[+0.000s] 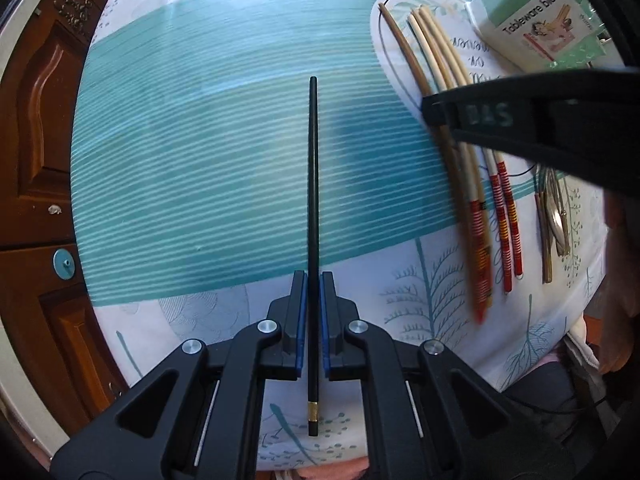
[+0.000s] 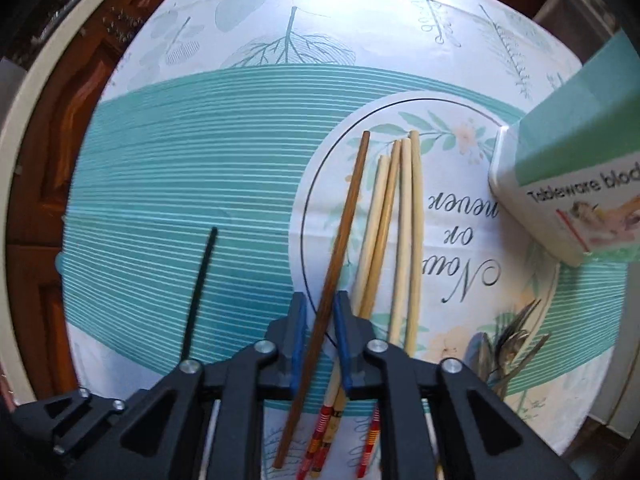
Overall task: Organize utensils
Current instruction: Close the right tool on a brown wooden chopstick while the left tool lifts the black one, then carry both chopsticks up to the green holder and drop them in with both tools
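A black chopstick (image 1: 313,200) with a gold band near its end lies straight between my left gripper's (image 1: 313,280) blue pads, which are shut on it above the teal-striped tablecloth (image 1: 192,168). In the right wrist view the same black chopstick (image 2: 200,280) shows at the left. My right gripper (image 2: 320,300) points down over a row of chopsticks. A brown chopstick (image 2: 348,216) runs slantwise between its pads and touches both. Several pale chopsticks (image 2: 404,220) with red-banded ends lie beside it. In the left wrist view the right gripper (image 1: 434,112) reaches in across the brown chopstick (image 1: 404,52).
A white and green box (image 2: 568,184) marked "Tableware block" stands at the right, also seen as the box (image 1: 532,28) at the top right. Metal cutlery (image 2: 508,344) lies in a heap right of the chopsticks. A brown wooden door (image 1: 40,120) is past the table's left edge.
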Motion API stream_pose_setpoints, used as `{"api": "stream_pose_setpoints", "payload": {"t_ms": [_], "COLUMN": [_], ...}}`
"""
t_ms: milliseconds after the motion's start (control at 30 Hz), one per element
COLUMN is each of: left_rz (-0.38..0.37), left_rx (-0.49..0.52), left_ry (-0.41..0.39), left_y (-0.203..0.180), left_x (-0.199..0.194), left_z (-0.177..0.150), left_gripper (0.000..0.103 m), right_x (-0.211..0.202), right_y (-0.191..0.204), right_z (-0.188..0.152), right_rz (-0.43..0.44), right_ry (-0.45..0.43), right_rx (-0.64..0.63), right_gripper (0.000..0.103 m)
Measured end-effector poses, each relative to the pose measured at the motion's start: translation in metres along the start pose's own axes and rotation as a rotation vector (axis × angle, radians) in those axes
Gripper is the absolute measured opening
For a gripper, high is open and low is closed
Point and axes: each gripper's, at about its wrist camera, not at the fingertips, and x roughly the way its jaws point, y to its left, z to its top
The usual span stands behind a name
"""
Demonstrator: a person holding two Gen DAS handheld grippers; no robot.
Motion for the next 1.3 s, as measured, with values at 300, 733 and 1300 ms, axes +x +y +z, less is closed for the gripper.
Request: {"api": "stream_pose_setpoints", "payload": {"t_ms": [300, 733, 1300], "left_rz": [-0.023, -0.047, -0.049], "left_rx": [-0.041, 0.052, 0.193], "left_ry": [-0.106, -0.577, -0.822], "left_y": [0.006, -0.062, -0.182], "left_x": [-0.021, -0.145, -0.305], "left_z": [-0.011, -0.021, 0.022], "left_gripper": [0.003, 0.003, 0.000], "right_x": [-0.009, -0.144, -0.245], "right_y": [-0.020, -0.087, -0.209], "right_z": [-0.013, -0.079, -0.048], "right_rz": [0.195, 0.345, 0.250], "right_ry": [0.029, -0.467, -1.010], "right_rx": [0.003, -0.034, 0.213], "right_gripper": [0.006, 0.006, 0.006]}}
